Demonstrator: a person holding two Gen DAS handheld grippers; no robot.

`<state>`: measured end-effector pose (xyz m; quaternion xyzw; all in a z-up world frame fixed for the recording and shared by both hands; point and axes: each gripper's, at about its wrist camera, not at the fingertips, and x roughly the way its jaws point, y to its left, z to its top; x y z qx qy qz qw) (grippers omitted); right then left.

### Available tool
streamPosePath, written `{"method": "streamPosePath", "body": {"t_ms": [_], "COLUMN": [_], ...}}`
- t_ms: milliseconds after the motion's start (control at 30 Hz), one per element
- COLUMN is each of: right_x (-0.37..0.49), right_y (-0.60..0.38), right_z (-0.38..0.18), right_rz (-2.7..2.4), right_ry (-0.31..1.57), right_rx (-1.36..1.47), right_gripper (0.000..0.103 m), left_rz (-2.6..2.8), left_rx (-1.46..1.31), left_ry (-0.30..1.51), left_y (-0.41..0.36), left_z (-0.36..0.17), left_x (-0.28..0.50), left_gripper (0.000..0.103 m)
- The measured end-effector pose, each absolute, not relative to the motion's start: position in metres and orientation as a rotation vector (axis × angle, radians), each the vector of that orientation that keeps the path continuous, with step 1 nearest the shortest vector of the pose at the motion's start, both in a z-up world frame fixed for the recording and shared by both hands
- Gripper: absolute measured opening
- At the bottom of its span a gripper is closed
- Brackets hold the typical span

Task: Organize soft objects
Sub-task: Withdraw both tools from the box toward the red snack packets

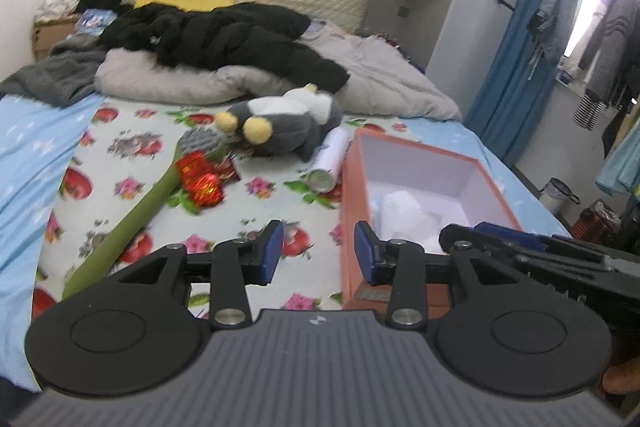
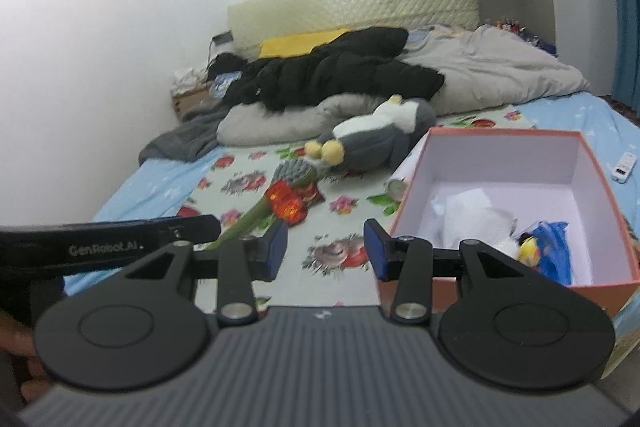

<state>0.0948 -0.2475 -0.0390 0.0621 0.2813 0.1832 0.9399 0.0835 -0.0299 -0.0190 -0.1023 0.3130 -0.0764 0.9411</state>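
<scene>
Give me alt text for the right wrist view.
The right gripper hangs open and empty over a flowered bedsheet, beside an open orange box holding white and blue soft toys. Beyond lie a grey plush penguin and a green plush stick.

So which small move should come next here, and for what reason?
Probably move the left claw forward to the grey plush toy. Both claws look open and empty, the toy lies loose on the floral sheet, and the orange box beside it already holds soft items with room left.
</scene>
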Motion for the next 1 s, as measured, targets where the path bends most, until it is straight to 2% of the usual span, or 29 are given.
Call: {"method": "streamPosePath", "body": {"t_ms": [533, 733, 1000], "right_x": [0.106, 0.126, 0.171], "right_y": [-0.200, -0.183, -0.164], "right_z": [-0.079, -0.091, -0.113], "right_rz": [0.445, 0.471, 0.470], "right_ry": [0.710, 0.727, 0.756], "right_rx": [0.104, 0.100, 0.111], "right_gripper": [0.045, 0.045, 0.045], "left_rz": [-0.049, -0.003, 0.054], "left_rx": [-0.278, -0.304, -0.330], "left_ry": [0.703, 0.728, 0.784], "left_y": [0.019, 0.039, 0.062], "left_z": [-0.067, -0.089, -0.132], "left_x": [0.084, 0.106, 0.151], "left_gripper": [0.049, 0.054, 0.055]}}
